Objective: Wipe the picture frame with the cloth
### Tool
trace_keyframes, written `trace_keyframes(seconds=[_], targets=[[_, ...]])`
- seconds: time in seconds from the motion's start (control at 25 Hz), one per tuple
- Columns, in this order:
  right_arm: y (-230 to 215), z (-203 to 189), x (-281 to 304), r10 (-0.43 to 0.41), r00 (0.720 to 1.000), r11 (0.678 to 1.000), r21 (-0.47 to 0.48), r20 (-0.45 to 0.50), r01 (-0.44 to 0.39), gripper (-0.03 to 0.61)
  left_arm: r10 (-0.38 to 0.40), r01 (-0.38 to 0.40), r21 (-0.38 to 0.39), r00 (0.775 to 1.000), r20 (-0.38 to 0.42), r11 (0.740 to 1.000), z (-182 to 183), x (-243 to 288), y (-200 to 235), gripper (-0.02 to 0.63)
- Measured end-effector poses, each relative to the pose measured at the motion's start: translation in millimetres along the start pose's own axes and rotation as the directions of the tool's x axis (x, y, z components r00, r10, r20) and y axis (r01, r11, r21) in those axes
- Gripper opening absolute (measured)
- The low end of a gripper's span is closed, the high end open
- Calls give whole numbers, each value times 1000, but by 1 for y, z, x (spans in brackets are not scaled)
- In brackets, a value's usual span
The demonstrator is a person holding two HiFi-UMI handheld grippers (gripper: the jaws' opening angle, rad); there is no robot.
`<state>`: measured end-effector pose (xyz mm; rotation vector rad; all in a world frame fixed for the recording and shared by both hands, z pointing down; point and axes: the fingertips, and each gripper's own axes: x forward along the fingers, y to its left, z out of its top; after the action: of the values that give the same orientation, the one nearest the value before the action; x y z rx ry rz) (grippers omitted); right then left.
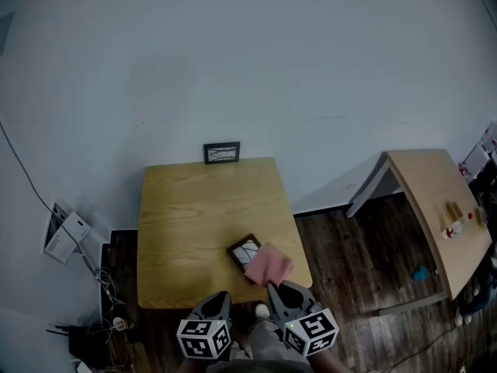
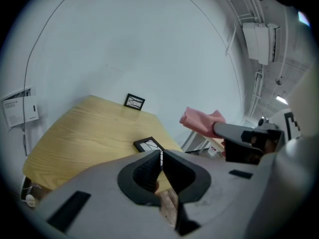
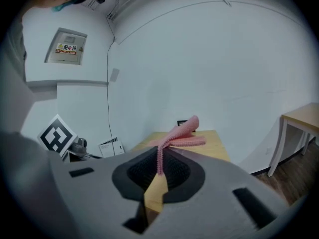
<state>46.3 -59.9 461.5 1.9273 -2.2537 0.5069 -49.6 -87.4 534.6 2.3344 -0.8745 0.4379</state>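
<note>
Now approach step: right gripper [image 1: 275,287] clamped on pink cloth [image 1: 269,264]; left gripper [image 1: 222,295] closed, empty. Picture frame [image 1: 243,250] flat near table [image 1: 194,208] front edge. Next: lower cloth onto frame, probably steady it with left.

Light in the head view is dim, cool and even, with no hard shadows on the table [image 1: 202,216]; the floor [image 1: 365,286] along the bottom of the frame sinks almost to black; the wall [image 1: 248,53] is a flat grey-blue, and its lines bow under the wide lens; both gripper views are round fisheye pictures with black corners; in the left gripper view a bright light [image 2: 300,18] flares at the upper right; the left gripper [image 2: 160,154] and right gripper [image 3: 161,152] fill the bottom of their own views, soft and out of focus; the cloth [image 3: 182,133] looks slightly blurred.
</note>
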Motion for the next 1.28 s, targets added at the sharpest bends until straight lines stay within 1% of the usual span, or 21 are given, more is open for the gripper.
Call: trace_keyframes(seconds=[0.28,0.48,0.64,0.68,0.76,0.84,1.0,1.16,1.28], targets=[[-21,-1,37,125,990,991,-46,-68,-128,9,63,-64,-44,998,-16,997,3,32,7,12],[-34,-8,61,213,969,972,-73,-124,-223,9,95,-98,-84,995,-39,992,0,55,7,12],[-39,-18,79,285,942,949,-89,-179,-304,9,128,-134,-108,990,-60,985,-7,72,6,14],[-40,-21,83,300,934,942,-94,-194,-322,9,124,-131,-121,990,-66,984,-10,77,4,25],[-42,-26,91,326,919,930,-101,-222,-354,9,108,-119,-149,991,-80,982,-16,86,0,88],[-44,-33,100,350,905,918,-103,-243,-383,9,106,-121,-167,990,-95,979,-22,96,-1,111],[-47,-49,118,385,875,895,-113,-294,-432,9,114,-138,-173,983,-141,975,-36,117,-3,152],[-47,-65,136,412,841,868,-130,-351,-480,9,153,-186,-181,972,-179,966,-48,130,3,170],[-46,-77,147,428,817,846,-147,-387,-513,9,171,-212,-211,966,-194,954,-57,137,7,172]])
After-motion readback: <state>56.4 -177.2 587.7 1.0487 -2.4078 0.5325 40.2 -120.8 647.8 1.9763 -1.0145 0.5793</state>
